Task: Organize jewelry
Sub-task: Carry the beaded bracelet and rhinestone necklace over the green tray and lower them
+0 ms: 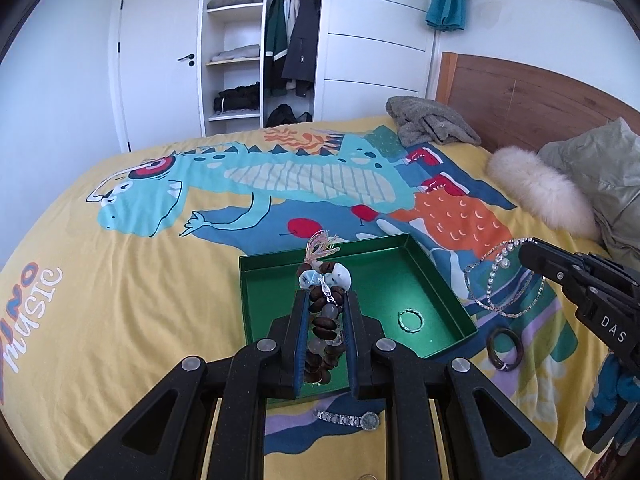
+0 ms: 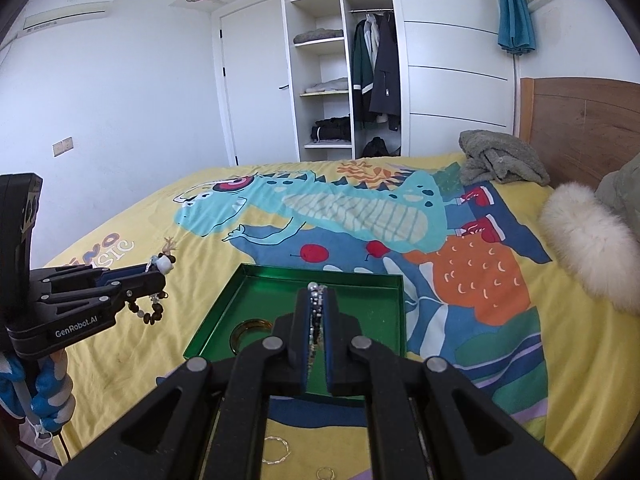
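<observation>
Both claws carry jewellery over the green tray (image 1: 436, 264) on the bed, ready to drop in: the left gripper (image 1: 326, 300) pinches a brown beaded bracelet (image 1: 325, 322) (tassel upward), the right gripper (image 2: 318, 300) clamps a rhinestone necklace (image 1: 500, 280), loops dangling

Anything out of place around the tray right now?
Nothing damaged or spilled. A watch and a dark ring lie on the bedspread, outside the green tray. Both grippers hold bracelets.
</observation>
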